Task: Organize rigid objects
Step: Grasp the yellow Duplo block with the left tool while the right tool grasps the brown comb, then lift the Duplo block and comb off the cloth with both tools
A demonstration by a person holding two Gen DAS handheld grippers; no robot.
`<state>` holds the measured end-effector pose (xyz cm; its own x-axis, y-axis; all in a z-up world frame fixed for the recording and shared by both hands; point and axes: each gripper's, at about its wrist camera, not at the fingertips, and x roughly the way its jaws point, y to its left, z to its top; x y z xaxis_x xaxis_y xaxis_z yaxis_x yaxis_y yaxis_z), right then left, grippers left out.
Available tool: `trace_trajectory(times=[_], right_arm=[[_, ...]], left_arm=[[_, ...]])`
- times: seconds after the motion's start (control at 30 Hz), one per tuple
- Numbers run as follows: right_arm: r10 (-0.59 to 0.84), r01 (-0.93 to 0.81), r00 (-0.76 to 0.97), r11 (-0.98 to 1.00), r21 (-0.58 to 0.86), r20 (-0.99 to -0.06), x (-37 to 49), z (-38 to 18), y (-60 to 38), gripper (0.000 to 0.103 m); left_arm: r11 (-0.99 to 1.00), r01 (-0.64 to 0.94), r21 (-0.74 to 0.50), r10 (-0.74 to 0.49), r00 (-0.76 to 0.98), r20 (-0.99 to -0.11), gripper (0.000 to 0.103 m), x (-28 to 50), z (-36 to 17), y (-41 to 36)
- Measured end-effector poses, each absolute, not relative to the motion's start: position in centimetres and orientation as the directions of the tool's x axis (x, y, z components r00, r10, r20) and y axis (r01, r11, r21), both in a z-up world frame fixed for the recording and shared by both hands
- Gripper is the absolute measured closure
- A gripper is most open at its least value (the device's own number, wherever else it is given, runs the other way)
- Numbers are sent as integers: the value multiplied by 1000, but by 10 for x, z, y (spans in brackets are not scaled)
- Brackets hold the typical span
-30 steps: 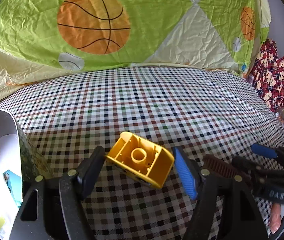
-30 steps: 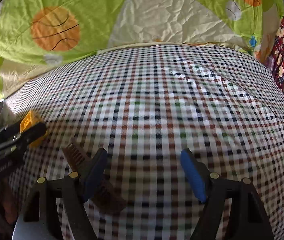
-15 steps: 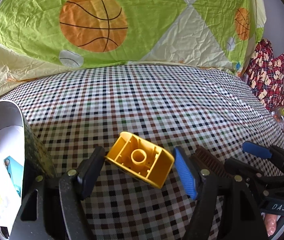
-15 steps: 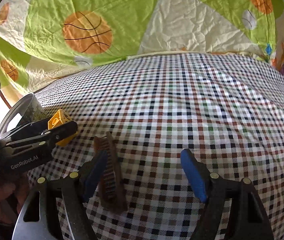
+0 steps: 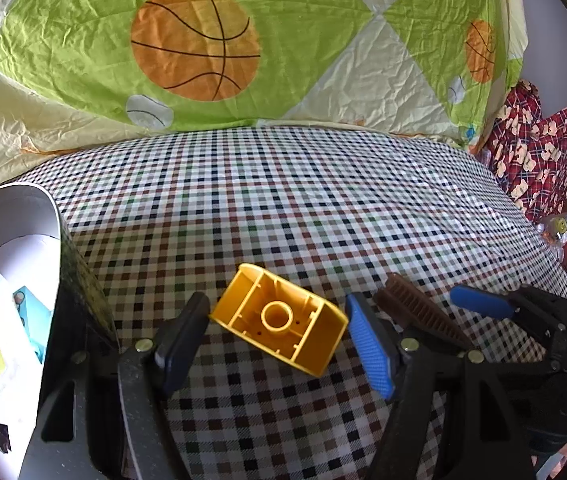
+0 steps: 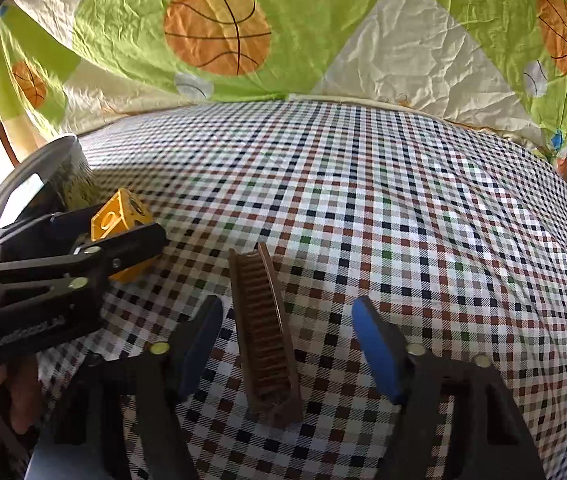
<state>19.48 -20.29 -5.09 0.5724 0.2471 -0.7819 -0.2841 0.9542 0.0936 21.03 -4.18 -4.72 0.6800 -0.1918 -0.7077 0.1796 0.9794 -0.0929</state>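
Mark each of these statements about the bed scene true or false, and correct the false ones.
1. The yellow block sits between the fingers of the left gripper with its hollow underside facing the camera. True.
2. The brown comb is already inside the round tin. False: it lies on the checked cloth, between the fingers of the right gripper, whose jaws are closing with a gap left on both sides.
3. The round tin holds a red ball. False: white and blue packets show inside it.
4. A quilt printed with basketballs lies beyond the checked cloth. True.
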Motion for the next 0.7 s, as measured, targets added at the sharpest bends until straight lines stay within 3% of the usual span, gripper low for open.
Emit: trace_trajectory(times=[0.1, 0.17, 0.27, 0.7], right_arm=[[226, -281, 580, 957, 69, -783, 194, -51, -200, 53], [226, -282, 584, 957, 66, -780, 193, -50, -199, 68], [231, -269, 587, 960, 83, -776, 193, -50, -201, 76], [261, -249, 614, 960, 131, -745, 190, -45, -207, 76]], left_arm=[[979, 183, -94, -195, 681, -706, 32, 206, -47, -41], [979, 183, -89, -193, 685, -702, 32, 204, -46, -41], [981, 181, -73, -181, 703, -688, 32, 199, -43, -42], [989, 151, 7, -115, 780, -615, 32, 178, -31, -46]])
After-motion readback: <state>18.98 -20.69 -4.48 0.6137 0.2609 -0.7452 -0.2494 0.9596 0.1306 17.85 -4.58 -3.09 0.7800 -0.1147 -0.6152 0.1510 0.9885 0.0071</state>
